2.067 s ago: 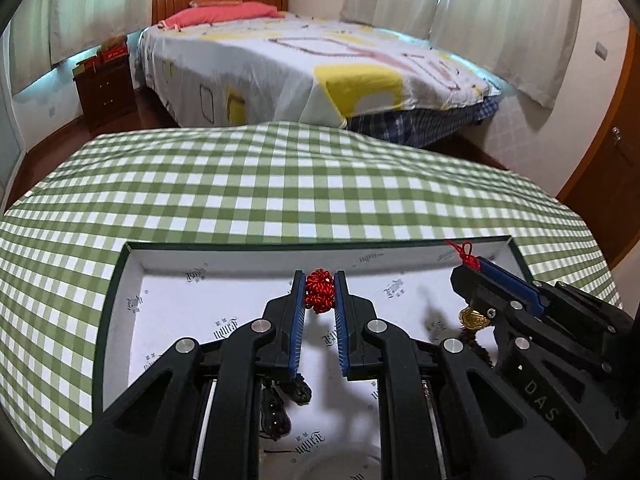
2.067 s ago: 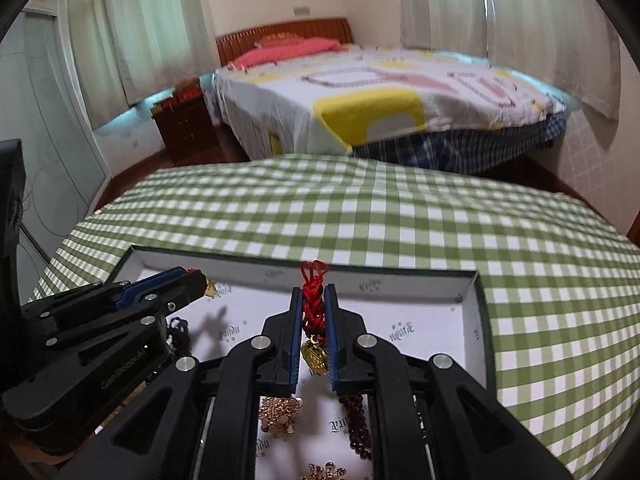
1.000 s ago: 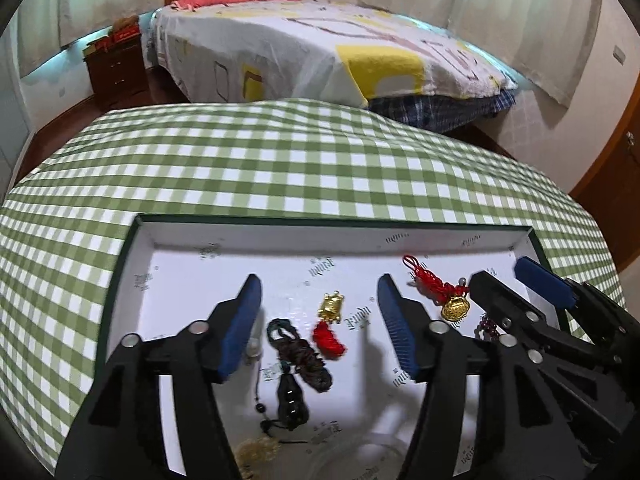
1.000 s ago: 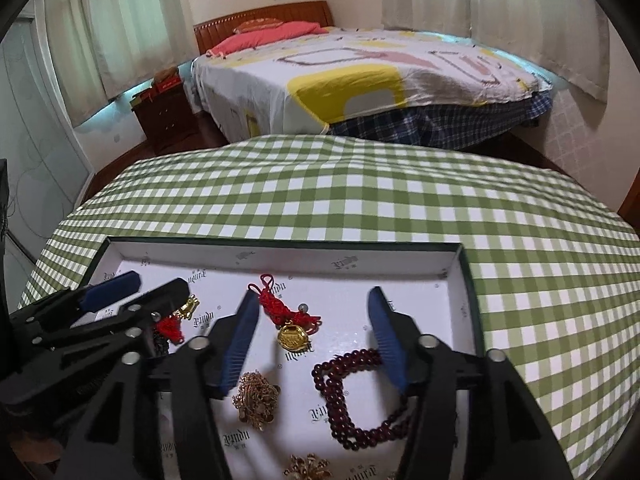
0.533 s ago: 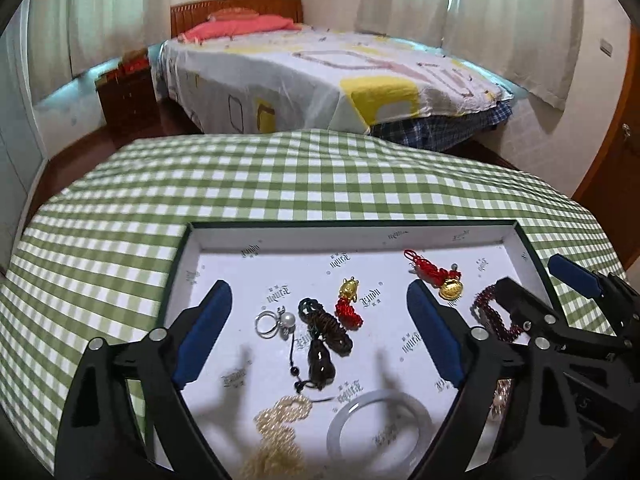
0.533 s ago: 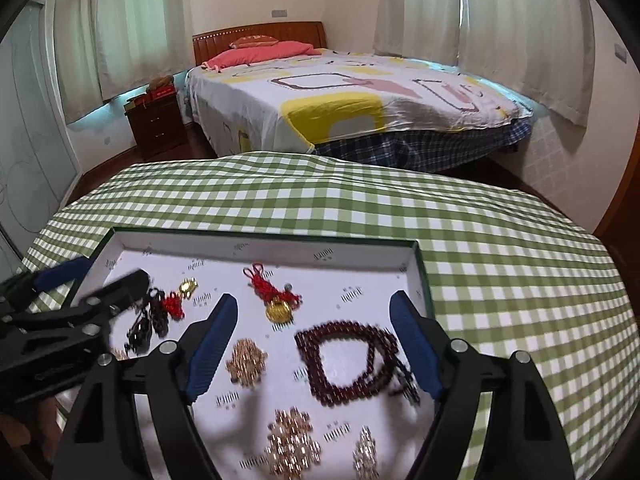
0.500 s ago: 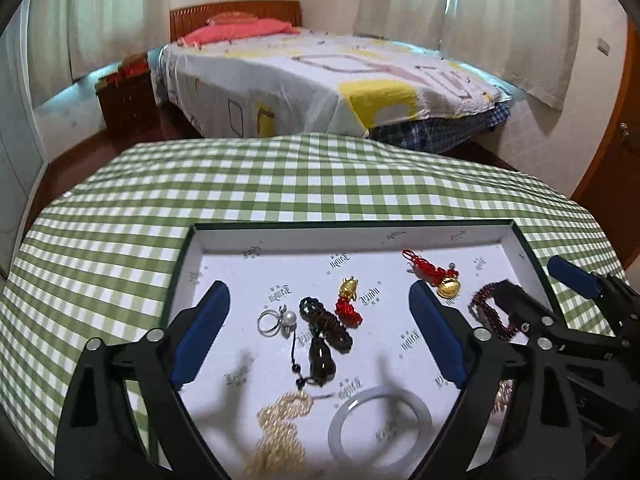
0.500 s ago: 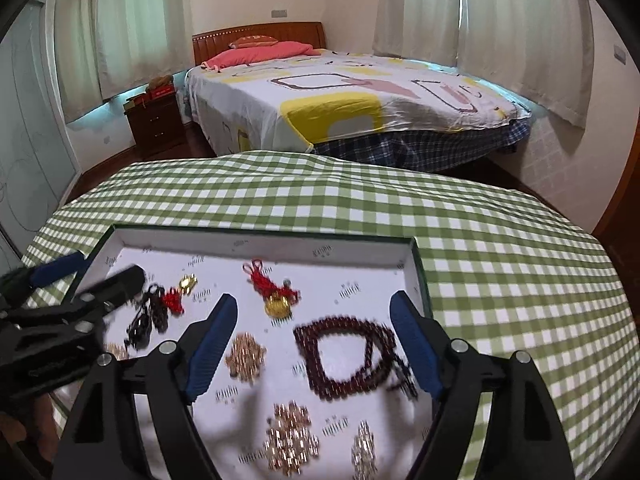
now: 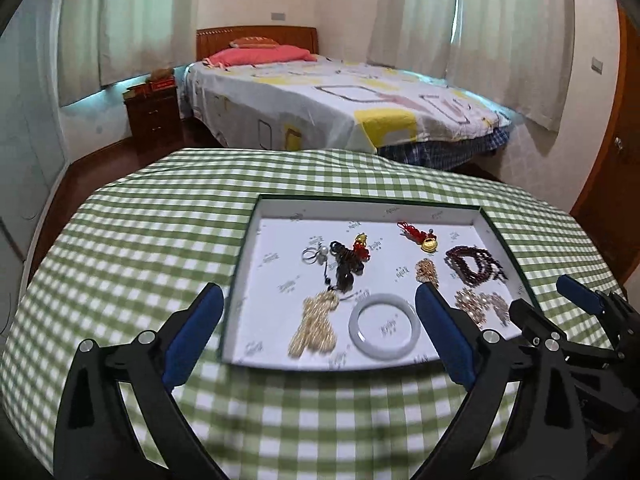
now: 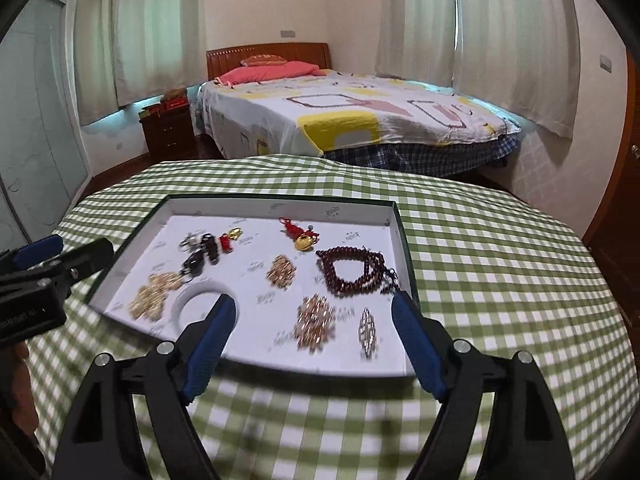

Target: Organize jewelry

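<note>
A shallow white tray (image 9: 280, 210) with a dark green rim lies on the green checked tablecloth; it also shows in the right wrist view (image 10: 280, 204). Several jewelry pieces lie in it: a red knot charm with a gold pendant (image 9: 420, 236), a dark red bead bracelet (image 9: 474, 264), a white jade bangle (image 9: 384, 326), a gold chain (image 9: 316, 322), a dark bead string (image 9: 346, 266). My left gripper (image 9: 320, 336) is open and empty, above the tray's near edge. My right gripper (image 10: 316, 344) is open and empty, above the near edge.
The green checked tablecloth (image 9: 160, 216) covers a round table that drops off on all sides. A bed (image 9: 340, 100) stands behind the table, a dark wooden nightstand (image 9: 154, 114) at its left. A wooden door (image 9: 612, 184) is at the far right.
Both grippers let go of their red knot charms, opened wide and drew back and up from the tray. The charms now lie in the tray.
</note>
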Motion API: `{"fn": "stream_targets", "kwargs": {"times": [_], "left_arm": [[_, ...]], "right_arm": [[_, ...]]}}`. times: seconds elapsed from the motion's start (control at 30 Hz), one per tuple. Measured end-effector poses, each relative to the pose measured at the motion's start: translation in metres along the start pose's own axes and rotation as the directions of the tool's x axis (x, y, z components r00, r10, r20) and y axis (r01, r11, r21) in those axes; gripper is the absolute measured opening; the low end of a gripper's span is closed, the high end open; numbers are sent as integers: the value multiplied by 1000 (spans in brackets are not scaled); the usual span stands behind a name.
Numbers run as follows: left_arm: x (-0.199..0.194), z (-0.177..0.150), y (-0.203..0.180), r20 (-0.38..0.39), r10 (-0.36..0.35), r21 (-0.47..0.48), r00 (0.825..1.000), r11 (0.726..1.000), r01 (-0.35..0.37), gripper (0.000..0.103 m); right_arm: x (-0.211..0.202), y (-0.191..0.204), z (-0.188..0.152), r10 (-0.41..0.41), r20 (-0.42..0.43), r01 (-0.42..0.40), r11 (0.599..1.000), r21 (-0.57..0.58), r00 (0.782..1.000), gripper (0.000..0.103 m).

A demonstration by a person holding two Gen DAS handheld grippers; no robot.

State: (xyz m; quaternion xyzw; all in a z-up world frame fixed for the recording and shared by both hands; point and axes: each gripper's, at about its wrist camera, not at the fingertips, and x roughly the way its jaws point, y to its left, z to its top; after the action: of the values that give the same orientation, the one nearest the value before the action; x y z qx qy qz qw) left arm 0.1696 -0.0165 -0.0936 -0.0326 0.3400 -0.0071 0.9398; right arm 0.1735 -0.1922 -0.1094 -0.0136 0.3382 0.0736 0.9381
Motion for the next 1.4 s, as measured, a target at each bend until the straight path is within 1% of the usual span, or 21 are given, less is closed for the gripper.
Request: {"fn": "stream_targets", "kwargs": {"times": [0.2, 0.5, 0.73, 0.93, 1.03, 1.23, 1.4], "left_arm": [[-49, -6, 12, 28, 3, -48, 1000, 999, -1, 98], [-117, -12, 14, 112, 44, -29, 993, 999, -41, 98], [-161, -14, 23, 159, 60, -50, 985, 997, -53, 99], [-187, -14, 24, 197, 52, -60, 979, 997, -41, 99], [-194, -14, 24, 210, 45, -58, 977, 998, -33, 99], [-201, -14, 22, 228, 40, -52, 973, 998, -29, 99], [-205, -14, 24, 238, 46, -65, 970, 997, -32, 99]], "right_arm": [[-41, 7, -3, 15, 53, -14, 1000, -12, 998, 79], [-107, 14, 0, 20, 158, -16, 999, -29, 987, 80], [-146, 14, 0, 24, 211, -17, 999, -34, 977, 81], [-169, 17, 0, 24, 245, -13, 999, -49, 969, 81], [-177, 20, -2, 18, 263, -4, 999, -53, 965, 82], [-184, 18, -4, 9, 283, 5, 999, -49, 959, 82], [-185, 17, -4, 2, 294, 12, 999, -45, 956, 82]]}}
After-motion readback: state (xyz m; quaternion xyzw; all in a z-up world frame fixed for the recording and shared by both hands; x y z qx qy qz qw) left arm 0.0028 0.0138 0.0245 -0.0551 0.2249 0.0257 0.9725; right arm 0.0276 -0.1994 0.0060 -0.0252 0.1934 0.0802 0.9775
